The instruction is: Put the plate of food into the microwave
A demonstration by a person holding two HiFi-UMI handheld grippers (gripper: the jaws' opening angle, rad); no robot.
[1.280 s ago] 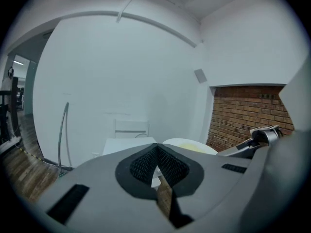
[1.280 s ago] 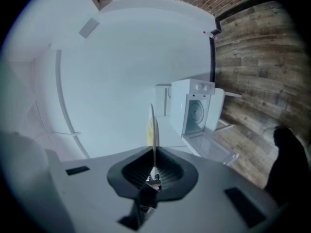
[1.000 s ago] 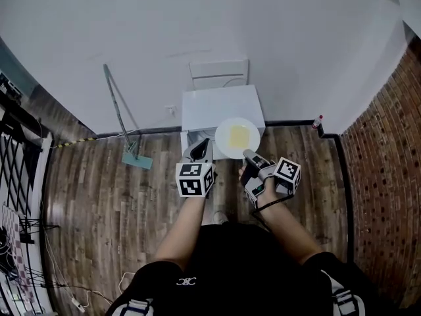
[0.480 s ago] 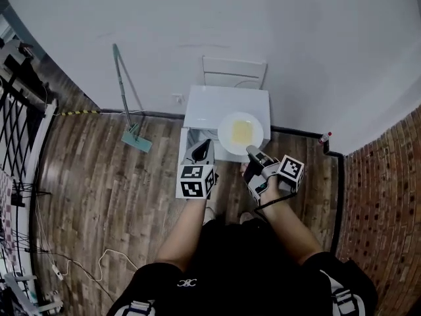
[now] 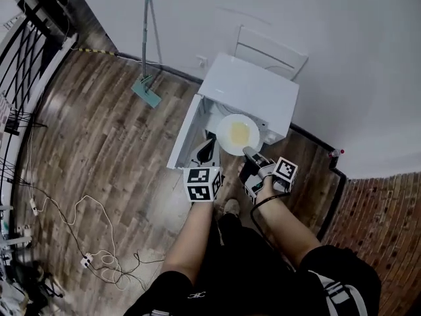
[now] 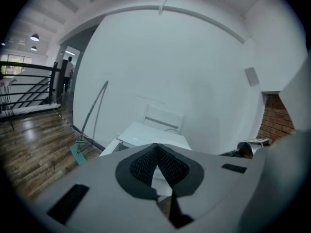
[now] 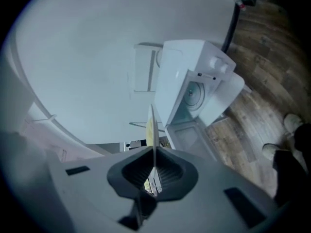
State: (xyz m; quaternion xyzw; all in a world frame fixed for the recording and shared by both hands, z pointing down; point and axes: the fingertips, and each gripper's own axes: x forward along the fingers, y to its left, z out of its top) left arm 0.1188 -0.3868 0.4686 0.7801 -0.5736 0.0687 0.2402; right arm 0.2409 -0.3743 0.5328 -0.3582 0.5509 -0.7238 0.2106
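Observation:
A white plate (image 5: 237, 134) with a yellow piece of food on it hangs level in front of the open cavity of the white microwave (image 5: 253, 91). My right gripper (image 5: 248, 153) is shut on the plate's near rim. In the right gripper view the plate (image 7: 151, 125) shows edge-on, pinched between the pads of the right gripper (image 7: 153, 154), and the microwave (image 7: 192, 67) shows its turntable behind the open door (image 7: 223, 98). My left gripper (image 5: 206, 151) is shut and empty, just left of the plate. The left gripper (image 6: 156, 152) points at the microwave (image 6: 146, 134).
The microwave door (image 5: 185, 133) stands swung out to the left. A mop (image 5: 146, 45) leans on the wall, and a white chair (image 5: 273, 45) stands behind the microwave. Cables (image 5: 85, 242) lie on the wood floor, a black railing (image 5: 26, 38) runs at far left, and brick wall (image 5: 388, 209) at right.
The head view has swung, so the microwave now looks skewed with its open door in sight. The plate stays in my right gripper at the opening; the left gripper stays beside it.

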